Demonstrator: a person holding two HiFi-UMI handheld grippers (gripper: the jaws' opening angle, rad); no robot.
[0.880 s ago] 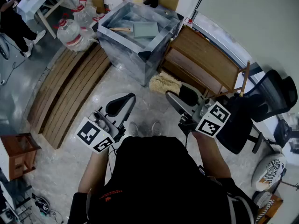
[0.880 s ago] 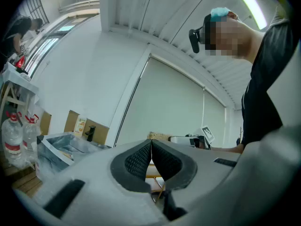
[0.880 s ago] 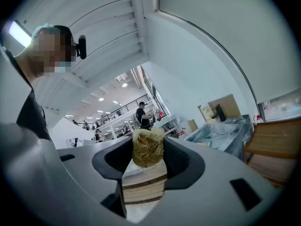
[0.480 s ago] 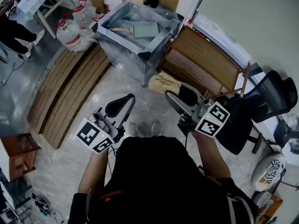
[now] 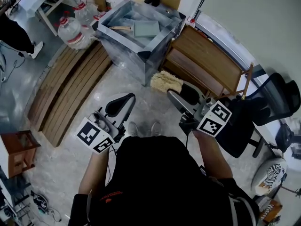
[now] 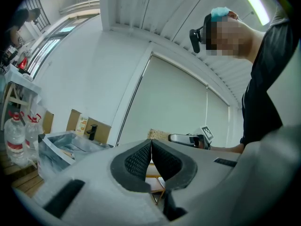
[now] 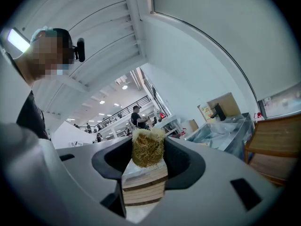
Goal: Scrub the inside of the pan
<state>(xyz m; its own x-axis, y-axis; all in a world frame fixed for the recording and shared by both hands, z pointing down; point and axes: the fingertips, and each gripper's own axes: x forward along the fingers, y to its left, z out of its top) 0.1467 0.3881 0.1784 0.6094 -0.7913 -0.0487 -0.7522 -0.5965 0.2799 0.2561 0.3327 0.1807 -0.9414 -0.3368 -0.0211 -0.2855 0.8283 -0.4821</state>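
Pan first: the flat, grey-green, square-cornered metal pan point(image 5: 146, 29) lies open side up inside the foil-bright steel sink point(image 5: 126, 56), well apart from both tools. A pale wooden bar point(image 5: 121, 29) touches its left edge and is probably its handle, though it is too small to be sure. If so, the long axis runs across the sink and the handle points to the person's left.

I judge the pan to be stiff, fairly weighty and liable to skate on the smooth steel. The handle is the place to pin it, while the flat floor takes the scrubbing.

The left hand-held gripper point(image 5: 120, 105) is pressed together on nothing, its ribbed black pads point(image 6: 138, 161) meeting. The right hand-held gripper point(image 5: 175, 95) pinches a tan, coarse-fibred scrubbing pad point(image 7: 148, 147), which sticks out ahead of its jaws. That pad looks soft and springy, so it should give under pressure.
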